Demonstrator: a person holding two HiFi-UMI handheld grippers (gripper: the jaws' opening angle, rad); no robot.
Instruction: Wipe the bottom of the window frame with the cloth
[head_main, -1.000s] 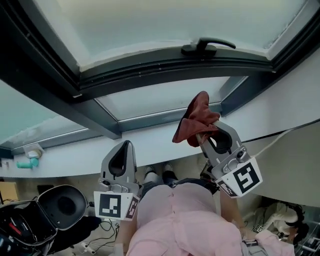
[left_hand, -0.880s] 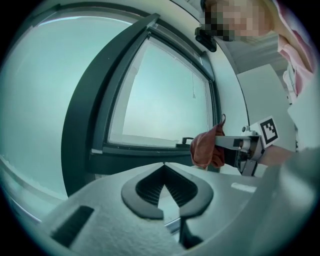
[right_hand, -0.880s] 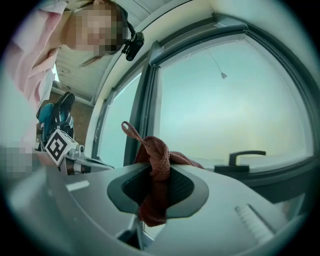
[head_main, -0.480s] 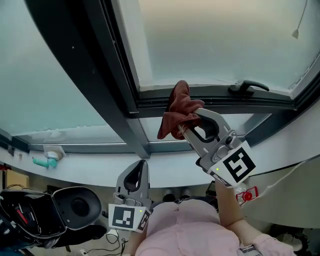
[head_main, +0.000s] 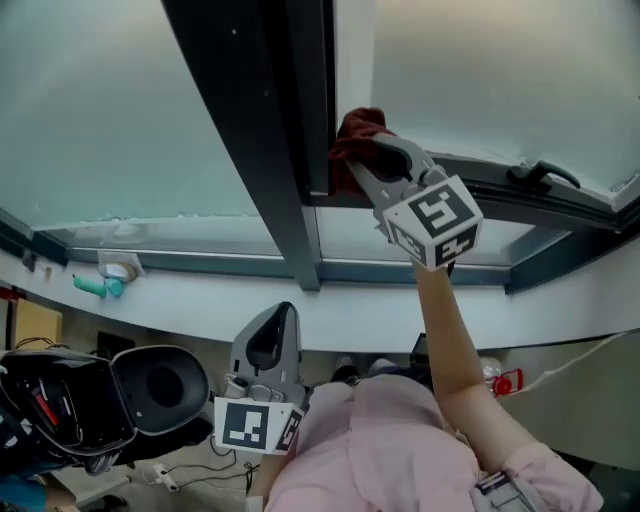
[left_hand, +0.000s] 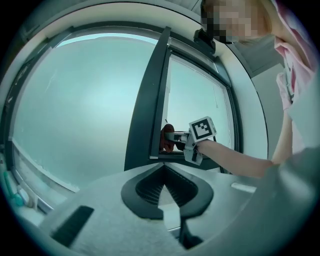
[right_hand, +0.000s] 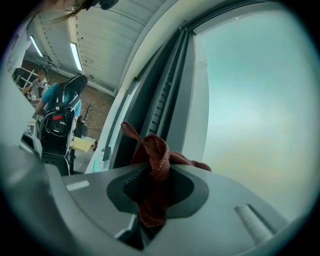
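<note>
Frosted panes set in a dark window frame (head_main: 262, 150) fill the upper half of the head view. Between the jaws of the right gripper (head_main: 362, 158) a reddish-brown cloth (head_main: 356, 128) is clamped. In the right gripper view it is seen bunched in the jaws and spilling over them toward 12 o'clock. The cloth is held at the corner where the frame's upright meets its bottom rail (head_main: 480, 190), at about 12 o'clock in the head view. A black handle (head_main: 541, 174) is mounted on that rail toward 2 o'clock, well apart from the cloth. The left gripper (head_main: 277, 318) is held low, at about 6 o'clock, away from the window. Its jaws are brought together, and nothing is seen between them. A small teal object (head_main: 95, 287) is seen on the sill at 9 o'clock.
</note>
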